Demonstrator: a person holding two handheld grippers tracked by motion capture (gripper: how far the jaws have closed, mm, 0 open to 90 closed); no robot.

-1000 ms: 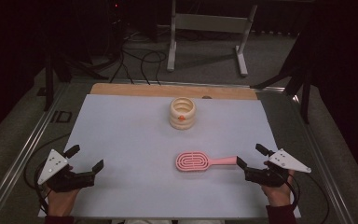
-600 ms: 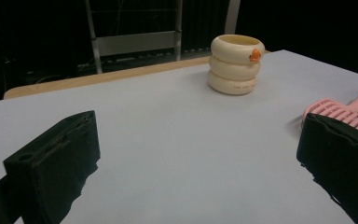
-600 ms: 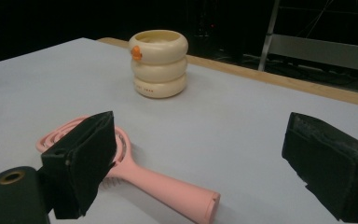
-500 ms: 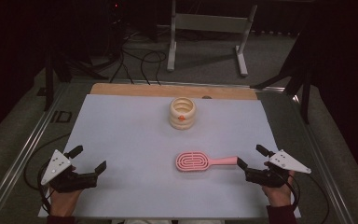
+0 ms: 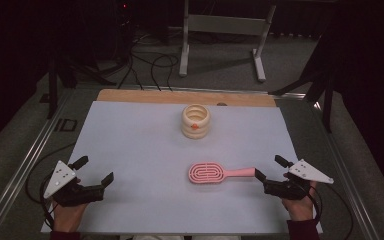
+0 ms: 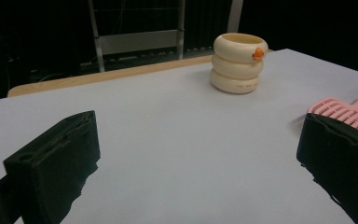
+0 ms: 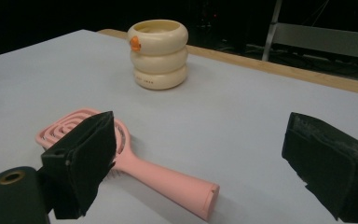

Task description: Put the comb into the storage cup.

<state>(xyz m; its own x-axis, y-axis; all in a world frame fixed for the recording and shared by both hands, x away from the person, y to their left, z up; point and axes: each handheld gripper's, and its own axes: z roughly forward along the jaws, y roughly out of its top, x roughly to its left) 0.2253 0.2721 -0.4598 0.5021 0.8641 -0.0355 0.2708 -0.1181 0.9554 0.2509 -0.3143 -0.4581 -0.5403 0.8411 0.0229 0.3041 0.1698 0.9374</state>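
A pink hairbrush (image 5: 219,173) lies flat on the white table cover, its handle pointing right toward my right gripper (image 5: 270,167). That gripper is open, and the handle's end (image 7: 205,193) lies just ahead of its jaws. A cream ribbed cup (image 5: 195,121) with a small orange knob stands upright at the far middle. My left gripper (image 5: 95,170) is open and empty near the front left edge. In the left gripper view the cup (image 6: 237,62) is far ahead and the brush head (image 6: 342,111) peeks past the right jaw.
The white table cover (image 5: 130,150) has a strip of bare wood (image 5: 180,96) along its far edge. Beyond the table stand a metal frame (image 5: 222,30) and loose cables (image 5: 145,62) on the floor. Metal rails run along both sides of the table.
My left gripper has slid a little toward the front of the table. The right gripper, brush and cup have stayed where they were.
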